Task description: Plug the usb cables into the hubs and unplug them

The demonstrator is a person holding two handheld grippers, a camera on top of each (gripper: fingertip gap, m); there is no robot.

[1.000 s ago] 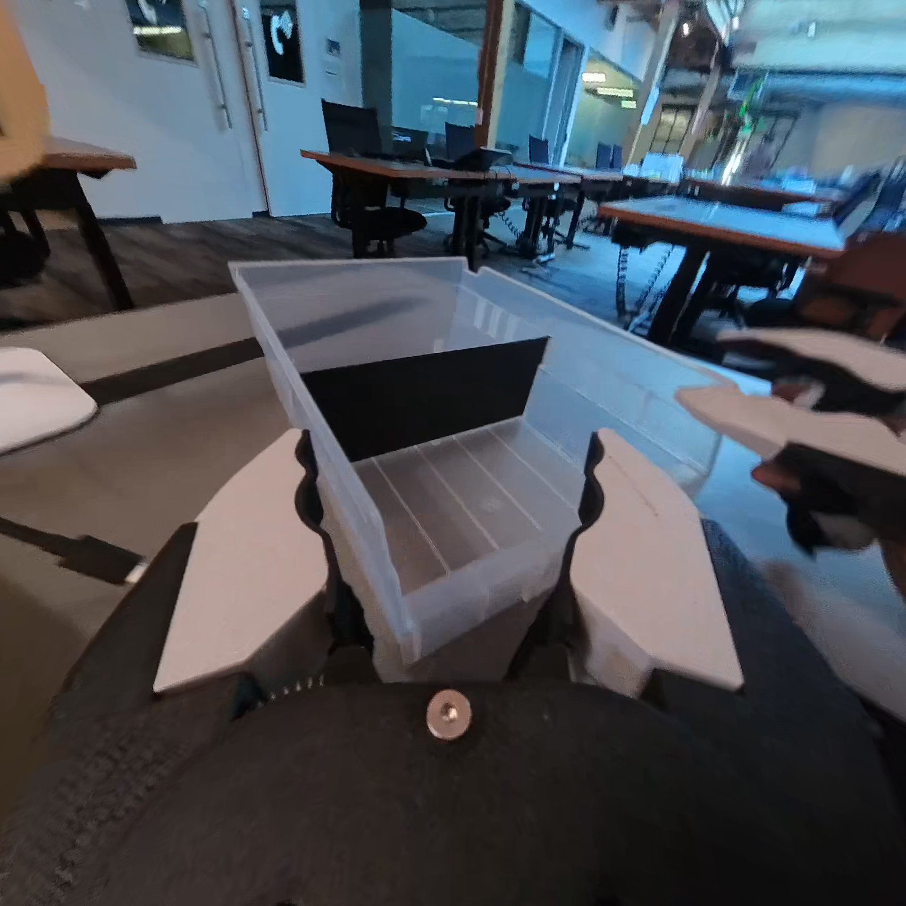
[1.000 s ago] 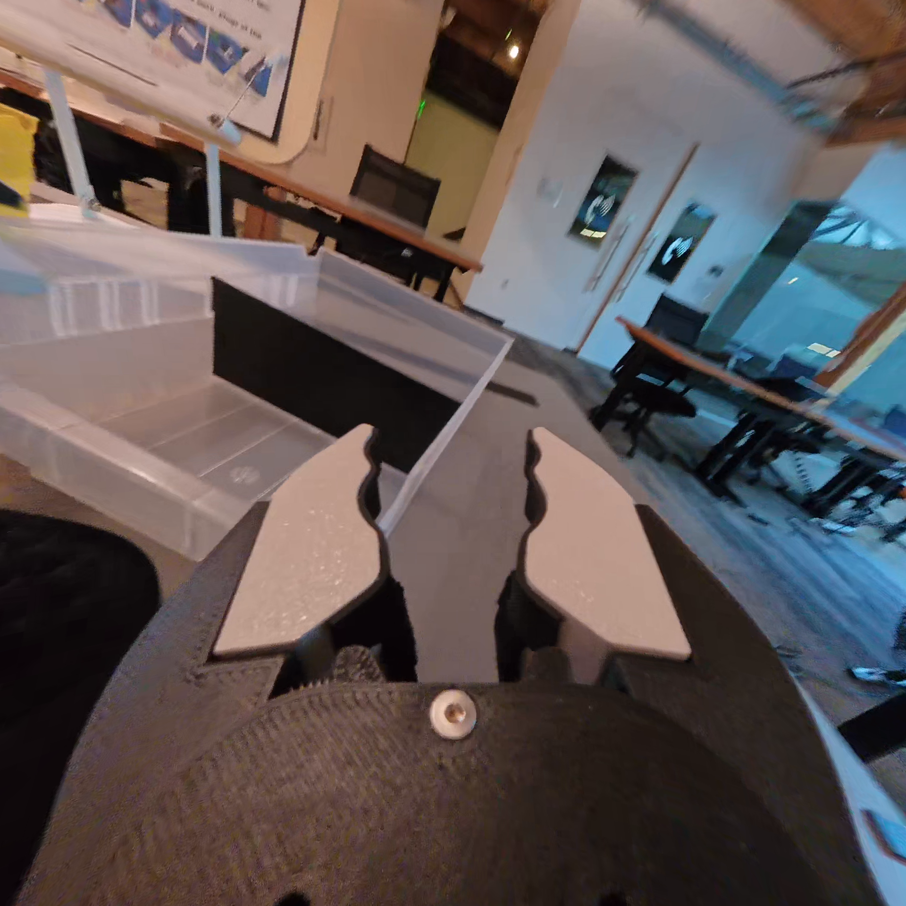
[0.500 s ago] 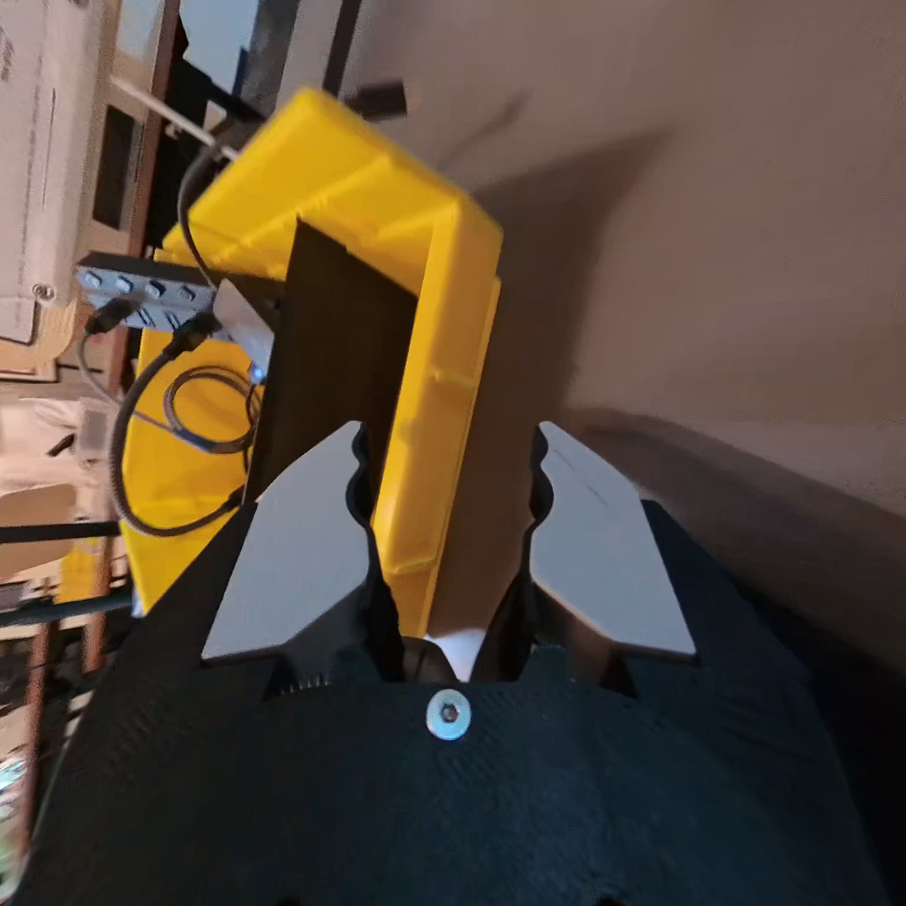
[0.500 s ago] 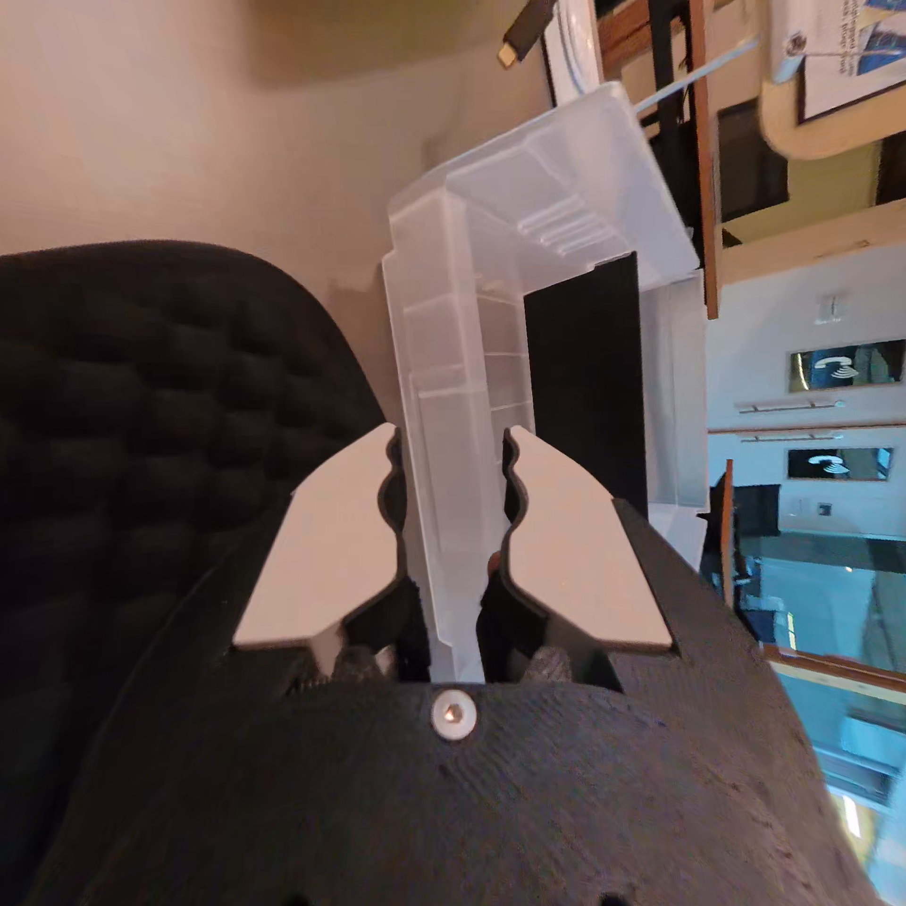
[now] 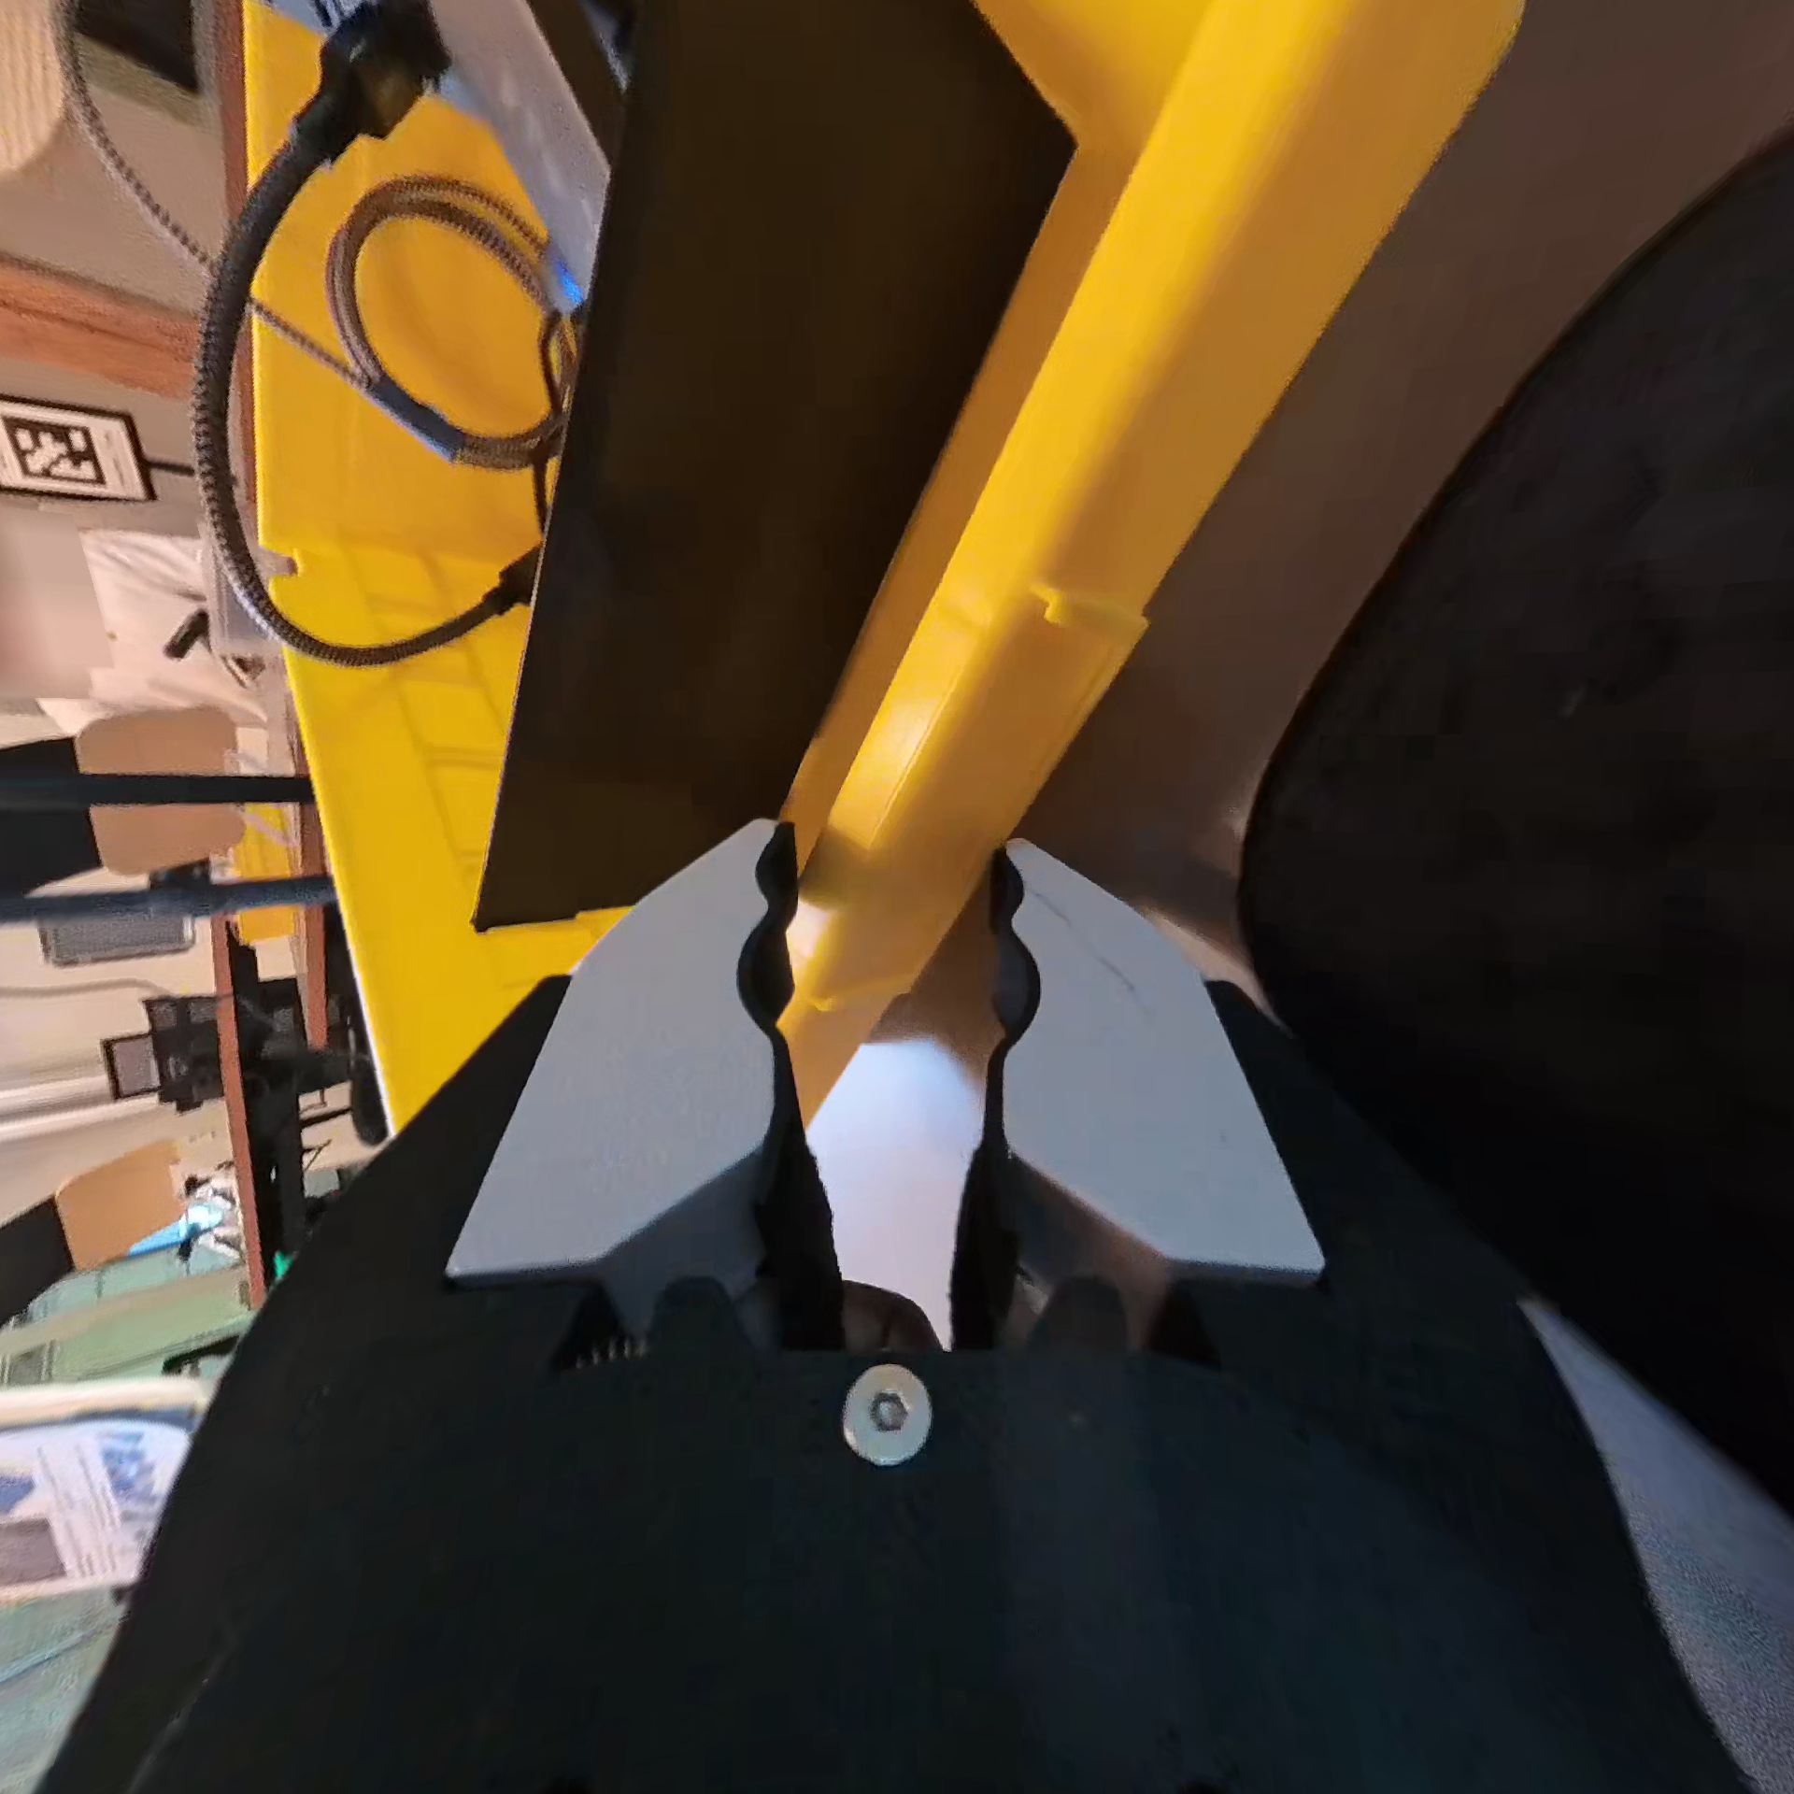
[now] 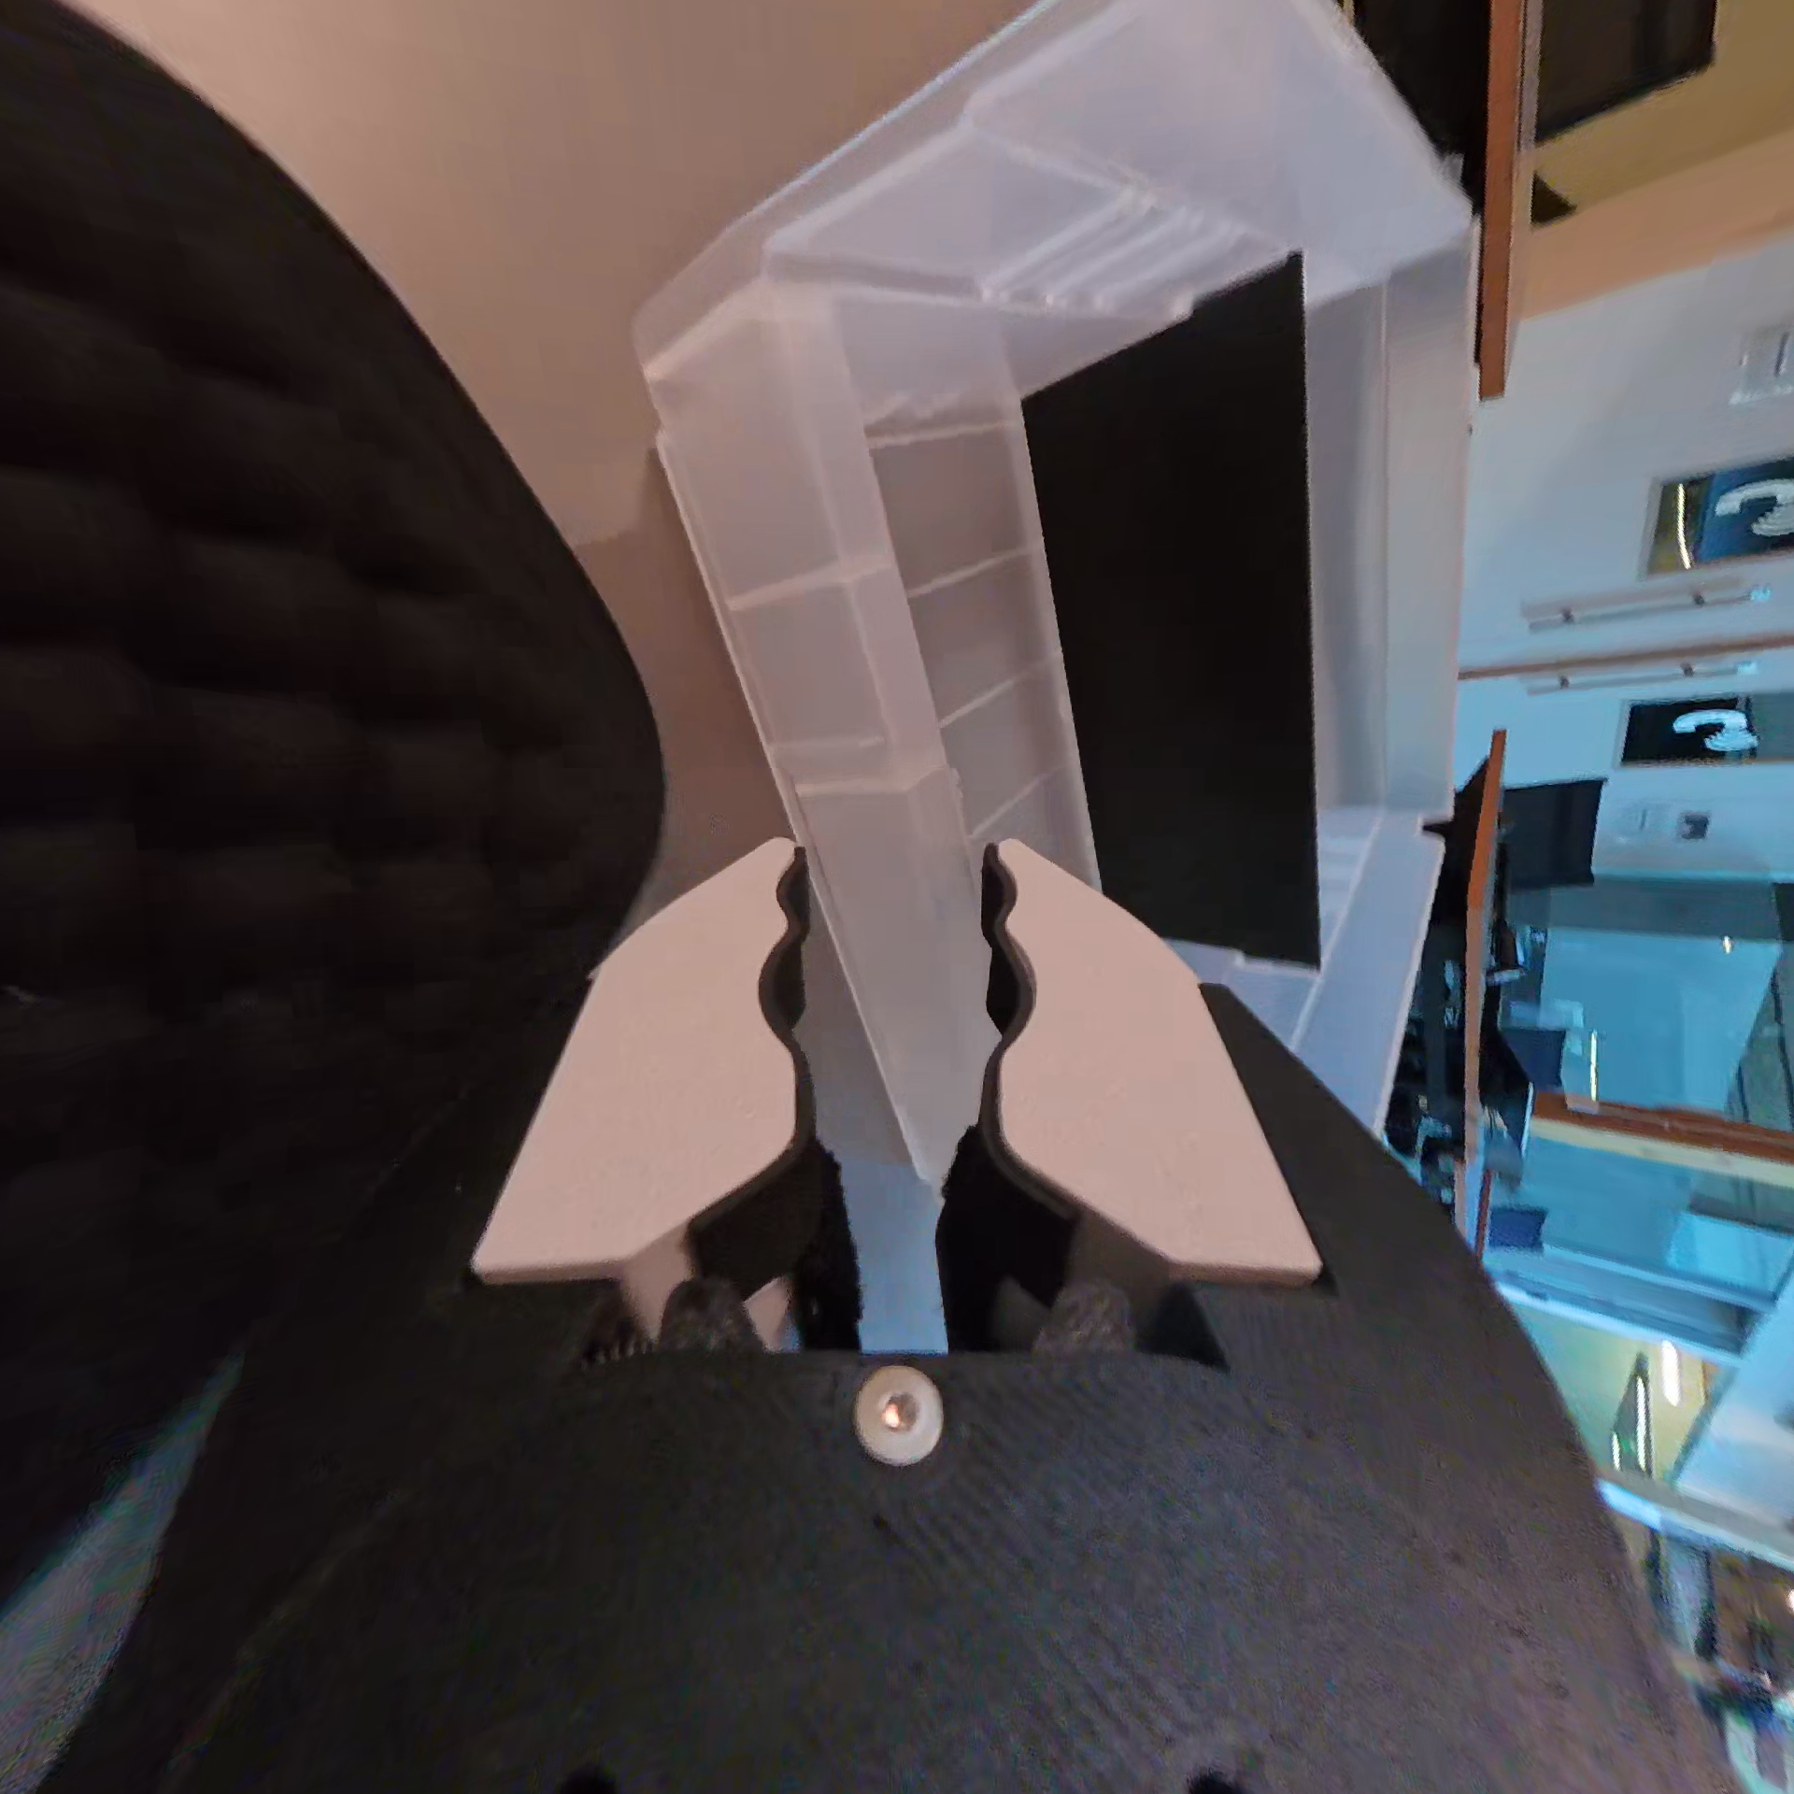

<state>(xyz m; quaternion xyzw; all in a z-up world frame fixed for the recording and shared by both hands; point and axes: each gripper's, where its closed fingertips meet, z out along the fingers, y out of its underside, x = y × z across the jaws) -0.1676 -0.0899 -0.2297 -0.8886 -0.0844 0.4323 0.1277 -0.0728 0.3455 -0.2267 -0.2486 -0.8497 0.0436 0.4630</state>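
In the left wrist view a yellow bin point(image 5: 1116, 485) holds a black divider point(image 5: 777, 485), a grey hub point(image 5: 544, 126) and braided usb cables point(image 5: 243, 388) plugged into it. My left gripper point(image 5: 893, 854) straddles the bin's near wall rim with the pads closed on it. In the right wrist view a clear plastic bin point(image 6: 1068, 194) with a black divider point(image 6: 1165, 582) looks empty. My right gripper point(image 6: 893, 864) is shut on that bin's side wall, which fills the space between the pads.
Both bins stand on a brown table point(image 6: 485, 146). A black padded surface lies close at the right of the left wrist view point(image 5: 1553, 777) and at the left of the right wrist view point(image 6: 291, 582). A black-and-white marker card point(image 5: 68, 447) sits beyond the yellow bin. The left gripper's tips are roughly 45 cm from the right gripper's.
My left gripper left the clear bin, swung to the yellow bin and narrowed onto its wall. My right gripper moved onto the clear bin's wall and closed on it. Both views rolled sideways.
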